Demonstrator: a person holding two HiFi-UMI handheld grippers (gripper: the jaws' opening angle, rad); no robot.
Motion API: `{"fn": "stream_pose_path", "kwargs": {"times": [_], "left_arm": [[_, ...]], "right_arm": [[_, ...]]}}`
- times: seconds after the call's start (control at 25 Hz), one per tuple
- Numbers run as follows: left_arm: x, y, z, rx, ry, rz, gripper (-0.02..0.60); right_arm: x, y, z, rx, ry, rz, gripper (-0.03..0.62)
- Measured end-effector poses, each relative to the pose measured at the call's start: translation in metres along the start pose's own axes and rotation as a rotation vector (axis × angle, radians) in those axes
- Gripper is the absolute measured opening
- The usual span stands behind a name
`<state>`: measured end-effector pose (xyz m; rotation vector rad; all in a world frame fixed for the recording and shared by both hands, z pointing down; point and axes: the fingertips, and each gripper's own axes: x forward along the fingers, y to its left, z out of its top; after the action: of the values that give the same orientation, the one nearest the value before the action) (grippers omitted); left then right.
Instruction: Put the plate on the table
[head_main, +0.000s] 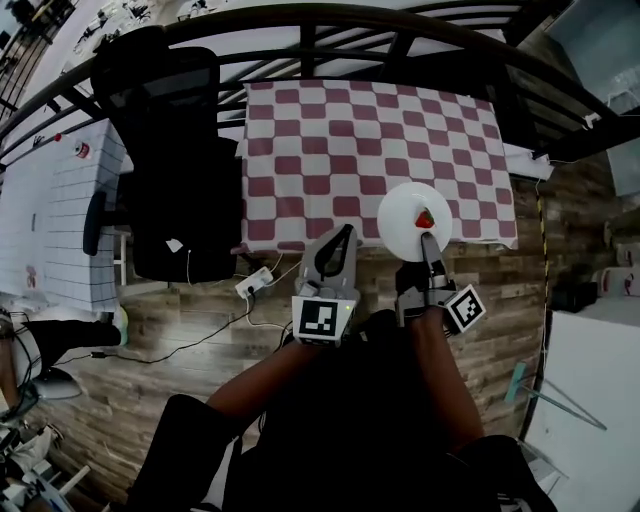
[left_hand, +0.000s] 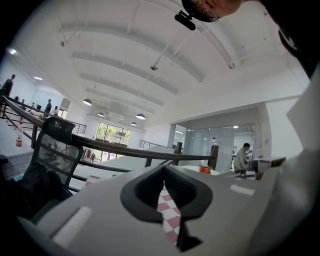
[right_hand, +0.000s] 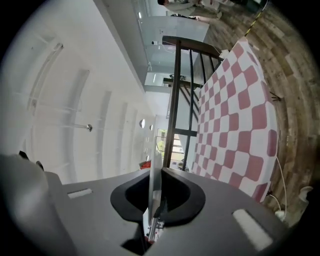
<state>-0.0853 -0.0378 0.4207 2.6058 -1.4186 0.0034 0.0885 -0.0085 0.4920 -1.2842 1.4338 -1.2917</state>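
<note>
A white plate (head_main: 412, 222) with a small red thing (head_main: 424, 218) on it hangs over the near right edge of the table (head_main: 370, 150), which wears a red and white checked cloth. My right gripper (head_main: 428, 240) is shut on the plate's near rim; in the right gripper view the plate (right_hand: 152, 165) shows edge-on between the jaws of the right gripper (right_hand: 154, 176). My left gripper (head_main: 341, 240) is shut with nothing in it, just off the table's near edge and left of the plate. From the left gripper (left_hand: 164, 173) I see the plate (left_hand: 192, 170) ahead.
A black office chair (head_main: 170, 160) stands against the table's left side. A dark curved railing (head_main: 400, 30) runs behind the table. A white power strip (head_main: 255, 285) and cables lie on the wooden floor near the chair. White tables stand at the far left and lower right.
</note>
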Motion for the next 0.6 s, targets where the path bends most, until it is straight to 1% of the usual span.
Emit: {"fn": "stream_pose_path", "kwargs": {"times": [0.16, 0.24, 0.32, 0.44, 0.6], "left_arm": [[0.012, 0.009, 0.005, -0.02, -0.007, -0.004, 0.009], [0.02, 0.01, 0.002, -0.041, -0.001, -0.011, 0.009], [0.031, 0.01, -0.004, -0.045, 0.012, -0.027, 0.009], [0.047, 0.01, -0.009, -0.048, 0.019, -0.021, 0.009], [0.083, 0.02, -0.011, -0.022, 0.026, 0.023, 0.009]], "right_arm": [[0.012, -0.024, 0.01, -0.02, -0.011, -0.082, 0.02], [0.022, -0.034, 0.014, -0.024, -0.004, -0.104, 0.02], [0.037, -0.043, 0.019, -0.021, 0.014, -0.113, 0.02], [0.063, -0.052, 0.03, -0.039, 0.053, -0.097, 0.02], [0.11, -0.052, 0.053, -0.105, 0.114, -0.014, 0.02]]}}
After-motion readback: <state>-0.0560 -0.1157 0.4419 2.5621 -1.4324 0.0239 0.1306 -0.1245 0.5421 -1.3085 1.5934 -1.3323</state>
